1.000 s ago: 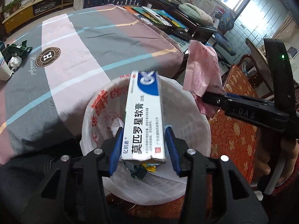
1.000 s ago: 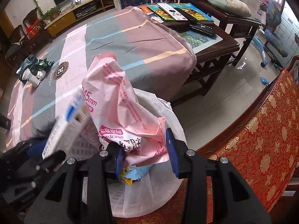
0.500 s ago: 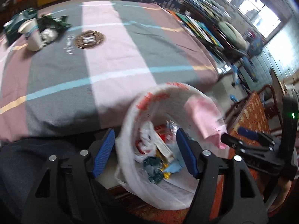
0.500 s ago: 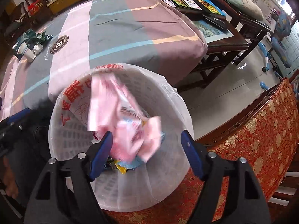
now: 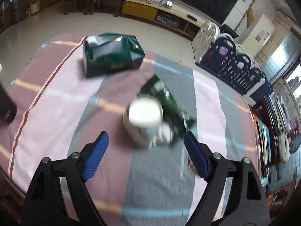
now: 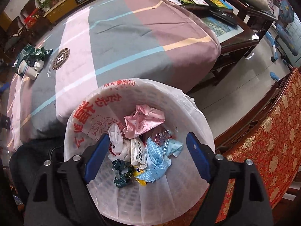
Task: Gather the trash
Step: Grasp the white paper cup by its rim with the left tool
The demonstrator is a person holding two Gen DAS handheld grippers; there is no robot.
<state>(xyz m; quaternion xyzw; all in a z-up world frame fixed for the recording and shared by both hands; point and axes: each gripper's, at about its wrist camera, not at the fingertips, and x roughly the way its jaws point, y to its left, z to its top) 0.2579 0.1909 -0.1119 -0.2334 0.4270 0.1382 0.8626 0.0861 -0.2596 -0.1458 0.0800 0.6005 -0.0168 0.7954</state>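
In the left wrist view my left gripper (image 5: pixel 145 146) is open and empty above the striped tablecloth, just short of a white paper cup (image 5: pixel 144 121). A green wrapper (image 5: pixel 165 101) and a crumpled white wad (image 5: pixel 163 133) lie beside the cup. In the right wrist view my right gripper (image 6: pixel 148 150) is open and empty over the white trash bin (image 6: pixel 199 120). The bin holds the pink wrapper (image 6: pixel 143 120), the white ointment box (image 6: pixel 138 151), blue cloth (image 6: pixel 158 156) and a dark green wad (image 6: pixel 122 171). The cup pile also shows in the right wrist view (image 6: pixel 31 64), far left.
A dark green tissue pack (image 5: pixel 111 55) lies farther back on the table. A dark object (image 5: pixel 6 103) stands at the left table edge. A red patterned chair (image 6: pixel 263 146) is right of the bin. A wooden side table with books (image 6: pixel 207 1) stands beyond the table.
Both grippers opened and let the ointment box and pink wrapper fall into the bin. My left gripper then swung away from the bin to the cup pile on the table.
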